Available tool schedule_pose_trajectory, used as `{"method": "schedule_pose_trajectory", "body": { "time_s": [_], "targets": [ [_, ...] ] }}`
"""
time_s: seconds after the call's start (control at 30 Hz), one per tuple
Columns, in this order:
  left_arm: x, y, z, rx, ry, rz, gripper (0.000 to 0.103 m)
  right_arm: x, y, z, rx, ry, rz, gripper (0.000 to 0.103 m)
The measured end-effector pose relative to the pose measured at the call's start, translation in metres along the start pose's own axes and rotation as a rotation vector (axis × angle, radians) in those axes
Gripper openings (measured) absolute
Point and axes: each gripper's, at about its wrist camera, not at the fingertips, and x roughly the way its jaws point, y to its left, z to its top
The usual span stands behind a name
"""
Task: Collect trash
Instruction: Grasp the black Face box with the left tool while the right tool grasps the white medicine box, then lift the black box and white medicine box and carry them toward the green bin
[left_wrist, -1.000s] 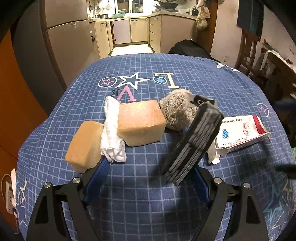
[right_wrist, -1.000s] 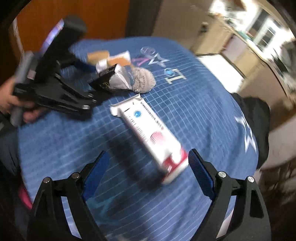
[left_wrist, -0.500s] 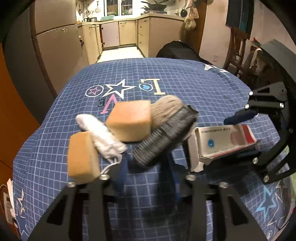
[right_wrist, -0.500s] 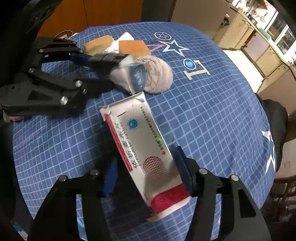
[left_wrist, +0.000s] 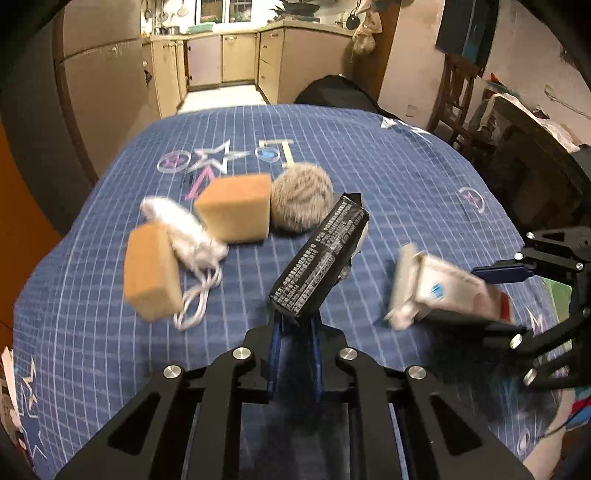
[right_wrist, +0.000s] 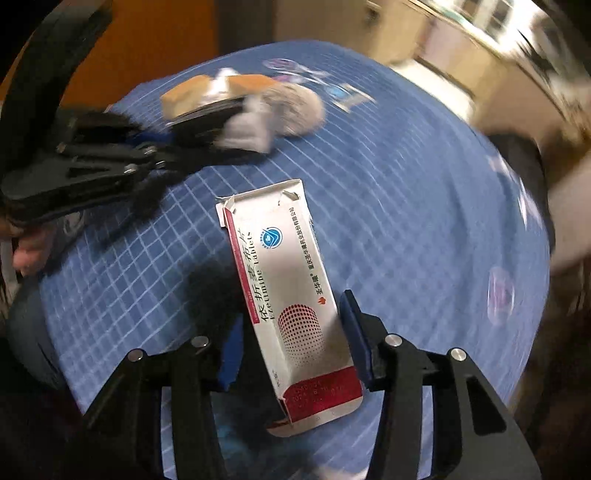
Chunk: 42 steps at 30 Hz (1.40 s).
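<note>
My left gripper (left_wrist: 295, 332) is shut on a black foil wrapper (left_wrist: 321, 258) and holds it tilted above the blue checked tablecloth (left_wrist: 388, 177). My right gripper (right_wrist: 291, 339) is shut on a white and red tablet box (right_wrist: 284, 280), lifted off the cloth; the box also shows blurred in the left wrist view (left_wrist: 439, 291). In the right wrist view the left gripper (right_wrist: 110, 155) holds the wrapper (right_wrist: 218, 122) at the upper left.
Two tan sponge blocks (left_wrist: 236, 206) (left_wrist: 151, 273), a crumpled white face mask (left_wrist: 184, 229) and a grey furry ball (left_wrist: 301, 201) lie on the cloth. Wooden chairs (left_wrist: 458, 96) stand at the right. Kitchen cabinets are at the back.
Both grippers have closed, the left on the black wrapper, the right on the tablet box, and both items have been lifted off the cloth.
</note>
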Motion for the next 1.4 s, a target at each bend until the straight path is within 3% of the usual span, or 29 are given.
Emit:
{"method": "schedule_pose_trajectory", "body": {
  "time_s": [0.07,0.2,0.33,0.47,0.53,0.6,0.7,0.77,0.8,0.9,1.07,1.3,1.4],
  "targets": [
    [-0.003,0.007,-0.008,0.009,0.024,-0.031,0.015,-0.009,-0.003,-0.012,0.075,0.005,0.038,0.047],
    [-0.005,0.013,-0.009,0.028,0.046,-0.068,0.015,-0.012,0.002,-0.026,0.079,0.028,0.037,0.05],
    [0.001,0.005,0.001,0.057,0.064,-0.066,0.03,-0.009,0.002,-0.022,0.071,0.023,0.043,0.052],
    [0.006,-0.006,0.009,0.124,0.061,-0.06,0.036,-0.006,0.007,-0.009,0.02,0.012,0.039,0.066],
    [0.003,-0.005,0.016,0.136,0.035,-0.077,0.05,-0.005,0.012,-0.005,-0.009,0.012,0.041,0.066],
    [0.003,-0.003,0.021,0.144,0.031,-0.115,0.056,-0.003,0.014,-0.002,-0.025,0.017,0.038,0.066],
    [0.009,-0.014,0.028,0.206,0.029,-0.111,0.056,0.005,0.018,0.003,-0.037,0.03,0.029,0.065],
    [0.01,-0.02,0.029,0.245,0.028,-0.124,0.056,0.008,0.019,0.004,-0.038,0.037,0.03,0.055],
    [0.011,-0.022,0.029,0.253,0.024,-0.116,0.051,0.01,0.019,0.005,-0.038,0.038,0.025,0.048],
    [0.015,-0.029,0.021,0.261,0.026,-0.089,0.034,0.011,0.019,0.006,-0.023,0.033,0.008,0.046],
    [0.01,-0.028,0.011,0.22,-0.01,-0.067,0.025,0.006,0.023,-0.009,0.029,-0.012,-0.034,0.043],
    [-0.031,-0.03,-0.023,0.116,-0.158,-0.006,0.025,-0.026,0.028,-0.039,0.247,-0.212,-0.027,0.041],
    [-0.06,-0.032,-0.037,0.066,-0.25,0.039,0.025,-0.047,0.038,-0.053,0.331,-0.323,-0.08,0.041]
  ]
}}
